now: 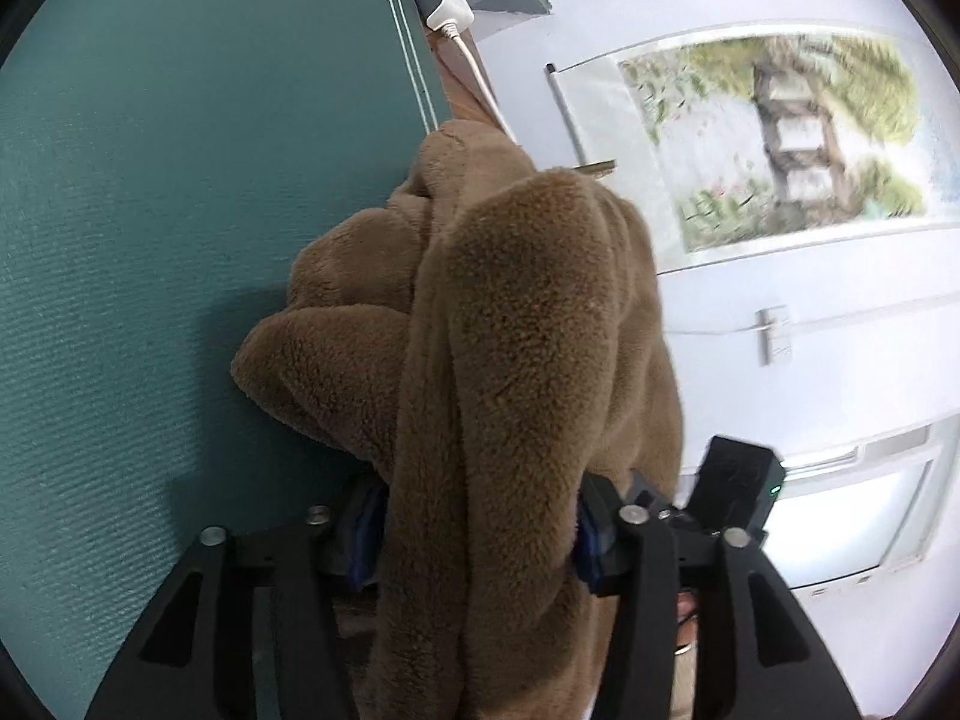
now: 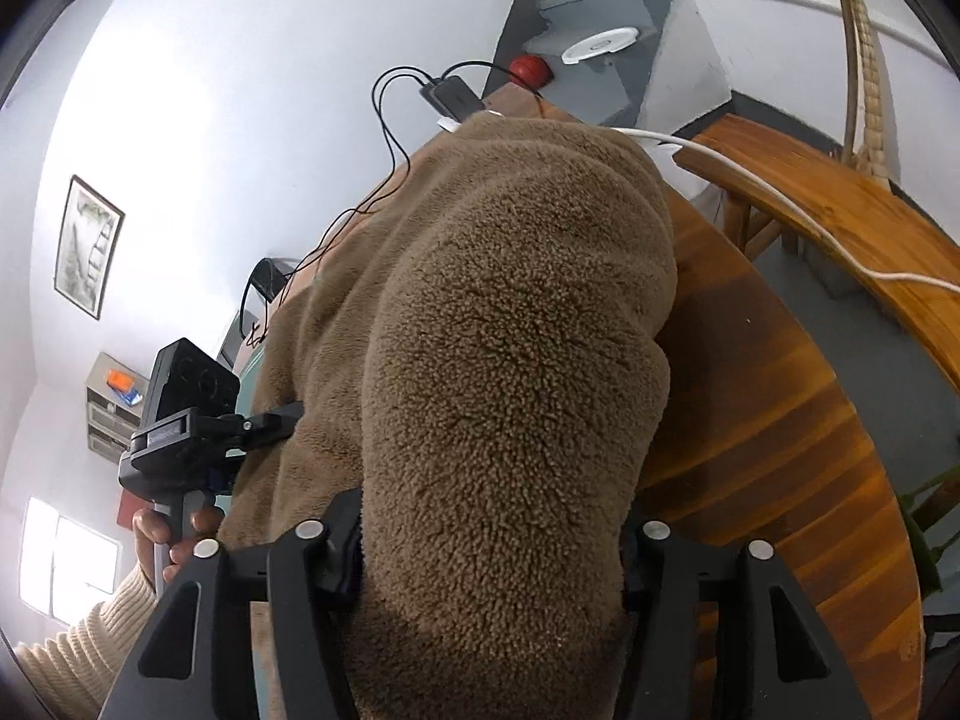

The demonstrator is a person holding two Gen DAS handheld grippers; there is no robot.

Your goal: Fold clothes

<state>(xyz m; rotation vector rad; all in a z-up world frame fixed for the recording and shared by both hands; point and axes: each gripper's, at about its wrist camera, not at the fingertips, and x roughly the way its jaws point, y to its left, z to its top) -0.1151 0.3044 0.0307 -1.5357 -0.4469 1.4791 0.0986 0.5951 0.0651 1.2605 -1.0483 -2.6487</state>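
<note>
Left wrist view: a thick brown fleece garment (image 1: 516,324) fills the middle of the frame, bunched into rounded folds and running down between the two black fingers of the left claw (image 1: 480,534) at the bottom centre. The fabric is wedged between the blue pads, so the claw appears to pinch a doubled thickness of it, likely to carry one edge across for a fold. Behind the garment, on the left of the frame, lies a teal mat (image 1: 180,180) with a pale line border, and the far end of the fleece rests on it. A white power strip (image 1: 441,0) sits at the top centre. Right wrist view: the same fleece bulges up the middle, gripped low in the frame by the right claw (image 2: 492,558), its jaws spread only as wide as the thick pile demands. The wooden table (image 2: 768,420) shows on the right. At lower left, a hand (image 2: 174,540) in a cream ribbed sleeve holds the other claw, close alongside, which suggests both ends are being brought over together.
</note>
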